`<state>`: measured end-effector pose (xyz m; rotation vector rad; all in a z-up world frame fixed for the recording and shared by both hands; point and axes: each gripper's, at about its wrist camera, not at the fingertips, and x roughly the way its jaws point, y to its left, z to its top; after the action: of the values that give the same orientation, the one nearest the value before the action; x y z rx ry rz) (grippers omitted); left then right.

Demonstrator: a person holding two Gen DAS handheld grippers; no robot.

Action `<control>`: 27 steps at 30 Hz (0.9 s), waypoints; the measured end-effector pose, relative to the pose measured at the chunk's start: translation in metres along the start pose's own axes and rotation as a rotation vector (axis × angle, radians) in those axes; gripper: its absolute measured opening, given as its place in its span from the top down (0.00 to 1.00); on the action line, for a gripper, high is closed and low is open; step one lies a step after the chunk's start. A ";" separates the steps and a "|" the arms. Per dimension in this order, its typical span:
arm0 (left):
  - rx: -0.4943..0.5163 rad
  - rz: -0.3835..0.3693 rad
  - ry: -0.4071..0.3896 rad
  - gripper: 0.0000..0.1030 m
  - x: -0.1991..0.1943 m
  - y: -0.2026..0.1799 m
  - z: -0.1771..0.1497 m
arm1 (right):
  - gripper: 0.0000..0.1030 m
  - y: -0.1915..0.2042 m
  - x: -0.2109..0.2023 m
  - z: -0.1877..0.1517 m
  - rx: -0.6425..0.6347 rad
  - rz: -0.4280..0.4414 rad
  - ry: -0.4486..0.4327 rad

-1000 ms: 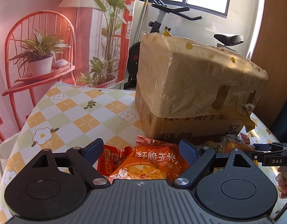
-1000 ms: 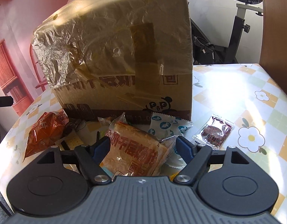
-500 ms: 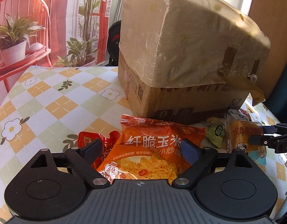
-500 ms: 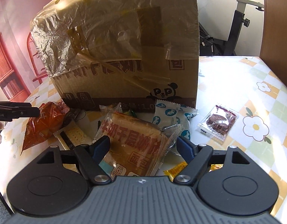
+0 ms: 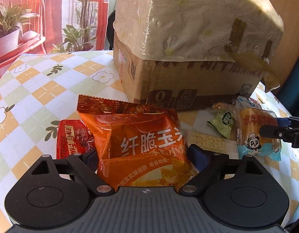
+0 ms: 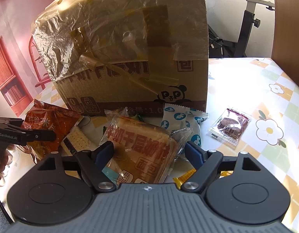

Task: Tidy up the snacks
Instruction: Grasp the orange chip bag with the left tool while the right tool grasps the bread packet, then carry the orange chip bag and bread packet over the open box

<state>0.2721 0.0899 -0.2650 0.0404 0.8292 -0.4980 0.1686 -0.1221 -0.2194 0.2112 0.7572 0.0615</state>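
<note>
While my left gripper (image 5: 141,155) straddles the glossy orange corn-chip bag (image 5: 137,136), its jaws have just been closing, the bag between the blue pads though I can't see them pressing yet — so I count it open. That bag lies straight ahead on the checked floral tablecloth (image 5: 38,81), long axis running away from me toward the plastic-draped cardboard box (image 5: 188,48). My right gripper (image 6: 149,151) hangs open around the clear-wrapped layered bread loaf (image 6: 141,145) — nearer that hand, just right of the chips.
</note>
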 end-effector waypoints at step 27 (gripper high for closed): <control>-0.181 0.167 -0.229 0.45 -0.110 -0.042 -0.019 | 0.56 0.020 -0.024 0.005 -0.053 0.130 -0.091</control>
<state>0.1782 0.1022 -0.1930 -0.1117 0.6373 -0.2627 0.1551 -0.1062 -0.1951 0.2117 0.6499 0.1942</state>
